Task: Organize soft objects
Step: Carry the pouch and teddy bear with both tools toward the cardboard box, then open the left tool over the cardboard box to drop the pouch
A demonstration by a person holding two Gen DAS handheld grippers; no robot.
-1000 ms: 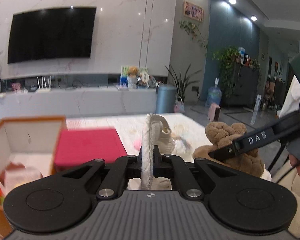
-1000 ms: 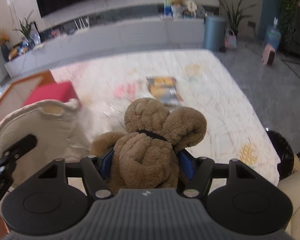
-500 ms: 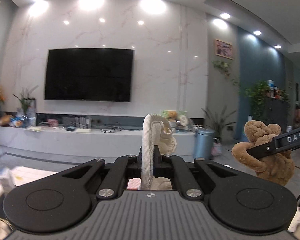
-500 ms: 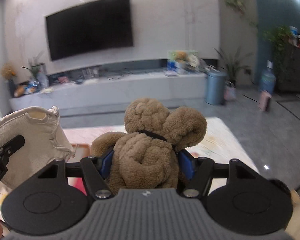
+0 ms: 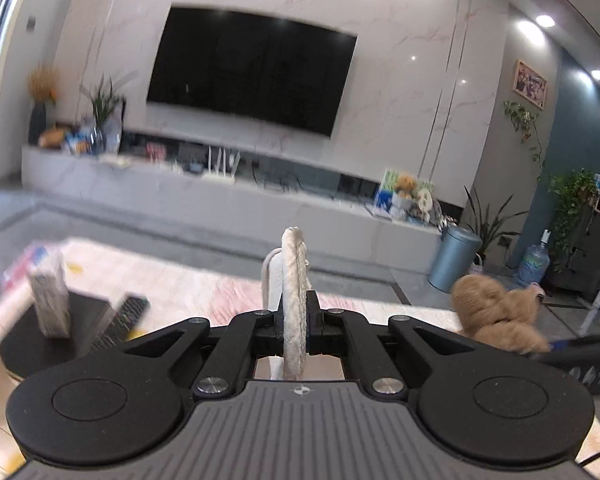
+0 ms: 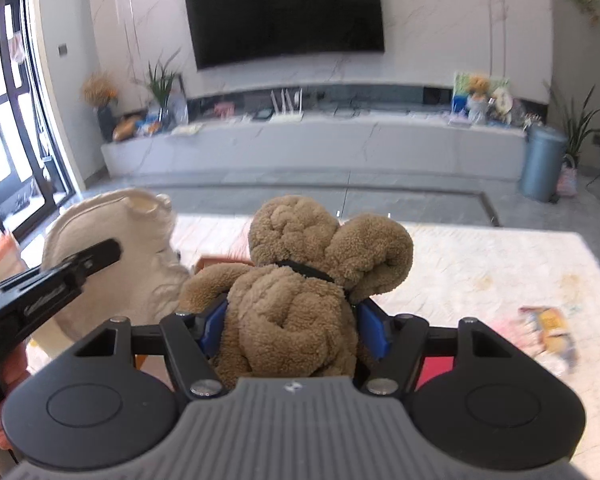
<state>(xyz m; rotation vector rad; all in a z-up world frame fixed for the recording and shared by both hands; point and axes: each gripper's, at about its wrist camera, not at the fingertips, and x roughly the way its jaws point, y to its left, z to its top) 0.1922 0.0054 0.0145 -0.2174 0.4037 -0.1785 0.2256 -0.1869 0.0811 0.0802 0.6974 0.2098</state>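
My left gripper is shut on a flat cream cloth piece, seen edge-on and standing up between the fingers. The same cream cloth piece shows broadside at the left of the right wrist view, with the left gripper's finger across it. My right gripper is shut on a brown plush toy, its blue pads pressing both sides of the body. That plush toy appears low right in the left wrist view. Both are held in the air.
A pale patterned rug covers the floor, with a yellow packet on it. A black side table carries a carton and a remote. Behind stand a TV, a long low cabinet and a blue bin.
Both grippers swung leftward and rose with their loads still held. The orange box and red item left the left view; the black side table and window came in.
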